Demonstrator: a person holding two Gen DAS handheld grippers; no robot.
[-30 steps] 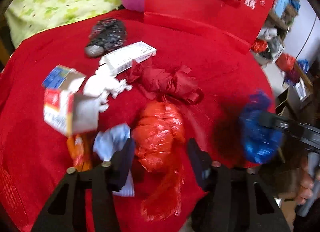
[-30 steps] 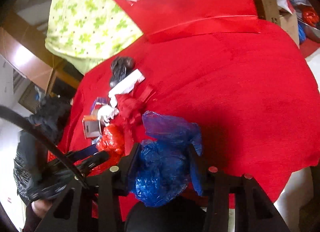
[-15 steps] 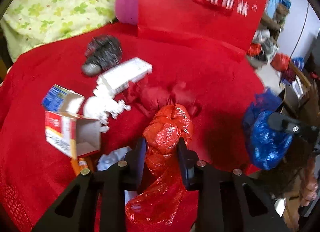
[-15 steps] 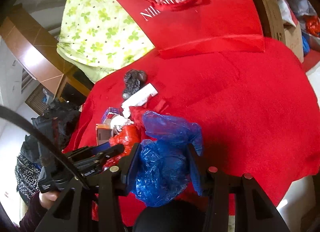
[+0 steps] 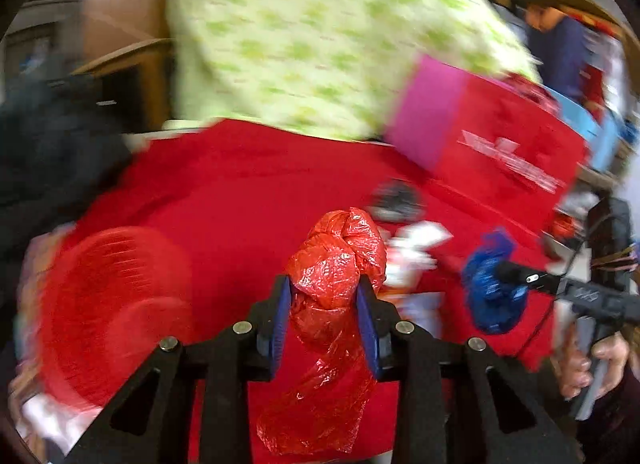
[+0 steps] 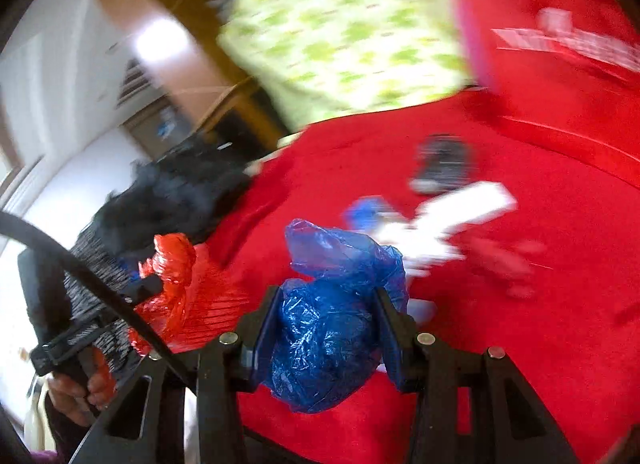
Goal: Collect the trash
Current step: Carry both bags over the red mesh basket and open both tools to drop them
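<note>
since half a second ago both views have swung left and blurred, and a red basket has come into sight at the left of the bench. the left gripper still has its jaws closed on the red plastic bag, now lifted, its tail hanging below them. the right gripper keeps its jaws clamped on the blue plastic bag, bulging above and below. the white box and other scraps lie behind.
</note>
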